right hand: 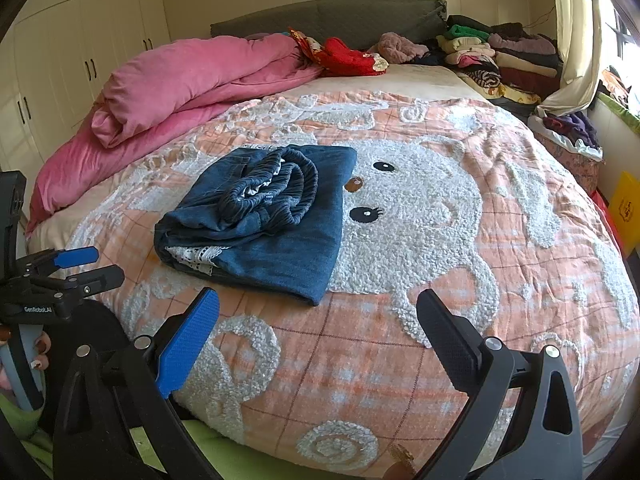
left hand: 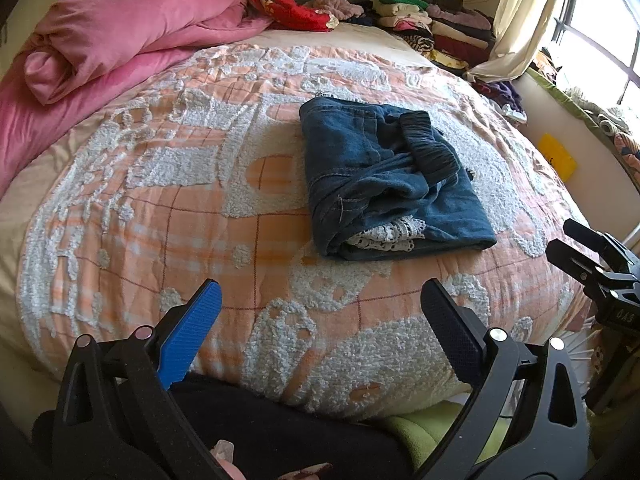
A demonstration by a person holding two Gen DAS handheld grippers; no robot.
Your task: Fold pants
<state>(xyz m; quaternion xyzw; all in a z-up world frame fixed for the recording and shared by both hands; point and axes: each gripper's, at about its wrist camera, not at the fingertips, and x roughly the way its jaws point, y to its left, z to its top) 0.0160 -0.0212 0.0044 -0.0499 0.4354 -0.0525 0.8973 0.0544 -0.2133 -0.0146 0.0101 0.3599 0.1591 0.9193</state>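
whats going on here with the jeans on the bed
A person is folding pants using a pair of handheld tongs. The blue denim pants lie folded into a compact bundle on the peach and white bedspread, elastic waistband on top and a bit of white lace showing at the near edge. Both the left tongs and the right tongs are open, hold nothing and sit back from the bundle near the foot of the bed. The fold looks done or nearly so.

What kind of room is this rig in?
Almost certainly a home bedroom: a bed with a padded headboard, a rolled pink duvet, built-in wardrobes, and stacks of folded clothes by the window.
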